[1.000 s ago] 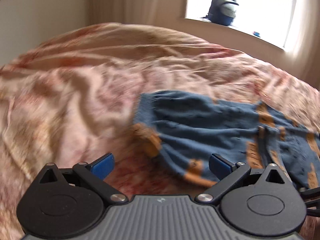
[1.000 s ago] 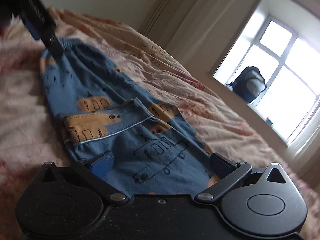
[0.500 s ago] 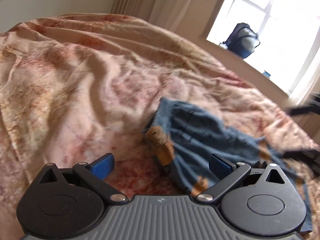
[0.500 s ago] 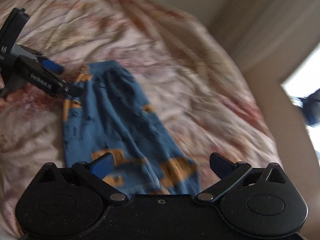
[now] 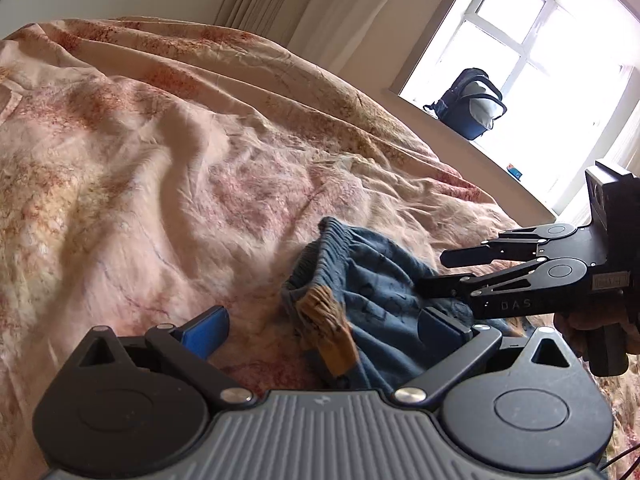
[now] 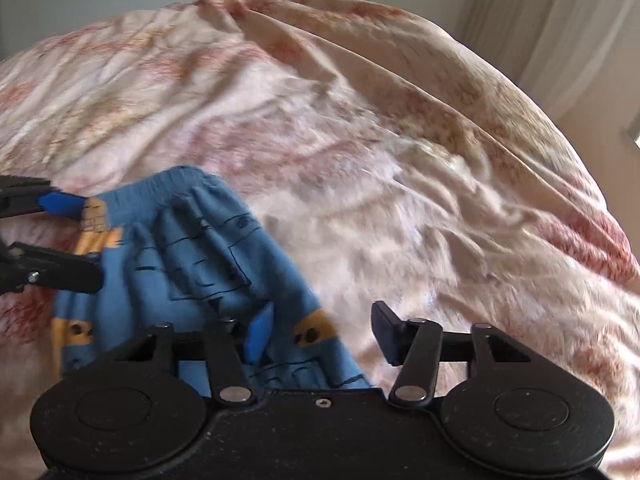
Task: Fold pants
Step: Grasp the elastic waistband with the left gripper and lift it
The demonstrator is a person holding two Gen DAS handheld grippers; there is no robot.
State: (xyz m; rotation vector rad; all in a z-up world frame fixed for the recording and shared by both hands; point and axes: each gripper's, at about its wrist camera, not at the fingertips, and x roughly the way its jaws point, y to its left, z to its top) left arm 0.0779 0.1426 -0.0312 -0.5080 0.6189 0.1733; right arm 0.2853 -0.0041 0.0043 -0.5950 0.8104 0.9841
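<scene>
Blue pants [image 5: 372, 304] bunch at the waistband on the bedspread [image 5: 160, 168] as both spread-fingered grippers, left gripper [image 5: 320, 326] and right gripper [image 6: 320, 330], have closed in, ready to grasp.

pants [image 5: 372, 280] on bedspread [image 5: 160, 168], backpack [image 5: 470, 104] behind (on windowsill [image 5: 516, 178])

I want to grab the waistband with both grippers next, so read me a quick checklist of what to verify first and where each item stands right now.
1. Left gripper open: ok, jaws spread wide.
2. Right gripper open: ok, a clear gap between its fingers.
3. Pants waistband in view: ok, the gathered elastic edge faces both cameras.
4. Left gripper lined up on the waistband corner: ok, the orange-patterned corner sits between its fingers.
5. Right gripper lined up on the other waistband corner: cannot tell, fabric sits by one finger only.
6. Pants lying flat on the bedspread: not ok, the waistband end is bunched.
</scene>
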